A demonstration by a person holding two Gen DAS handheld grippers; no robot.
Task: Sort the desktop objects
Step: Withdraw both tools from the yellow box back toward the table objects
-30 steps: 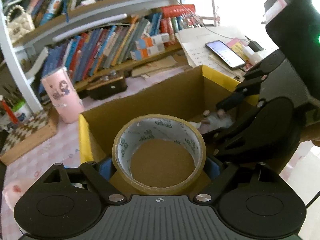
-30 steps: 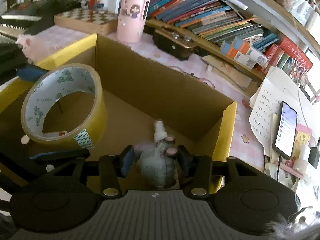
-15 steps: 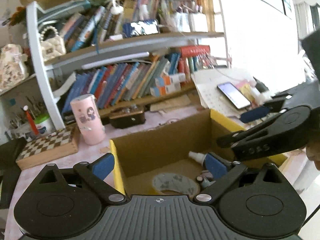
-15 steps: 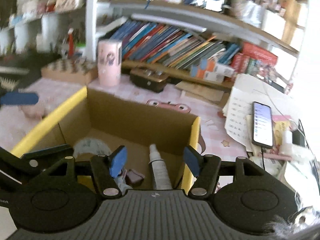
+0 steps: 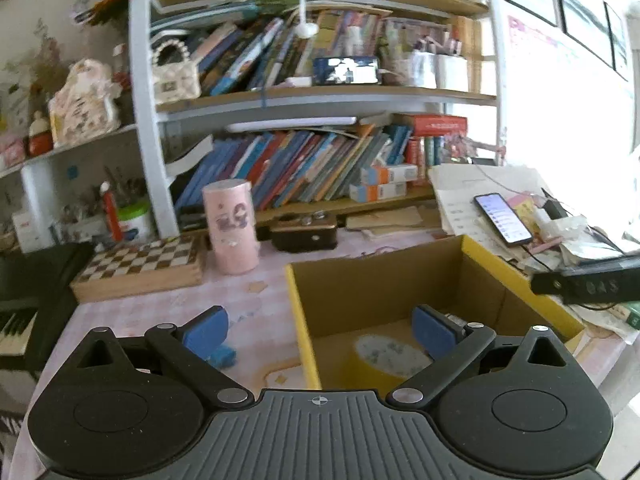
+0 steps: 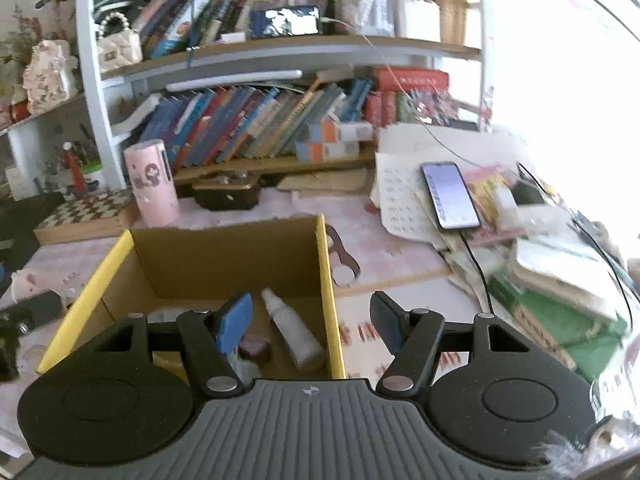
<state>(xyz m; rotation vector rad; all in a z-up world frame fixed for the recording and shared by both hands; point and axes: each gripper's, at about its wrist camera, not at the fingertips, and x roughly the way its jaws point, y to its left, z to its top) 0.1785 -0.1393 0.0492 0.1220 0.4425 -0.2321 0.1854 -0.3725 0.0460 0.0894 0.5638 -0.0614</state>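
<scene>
A crowded white bookshelf (image 5: 152, 128) stands beside a bright window (image 5: 568, 92).

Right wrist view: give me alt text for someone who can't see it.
The right gripper, empty with its jaws opening, hovers over the near right corner of a yellow-edged cardboard box that holds a white spray bottle lying down. Behind are a pink cup, a chessboard, a lit phone on papers, and crowded bookshelves.
</scene>
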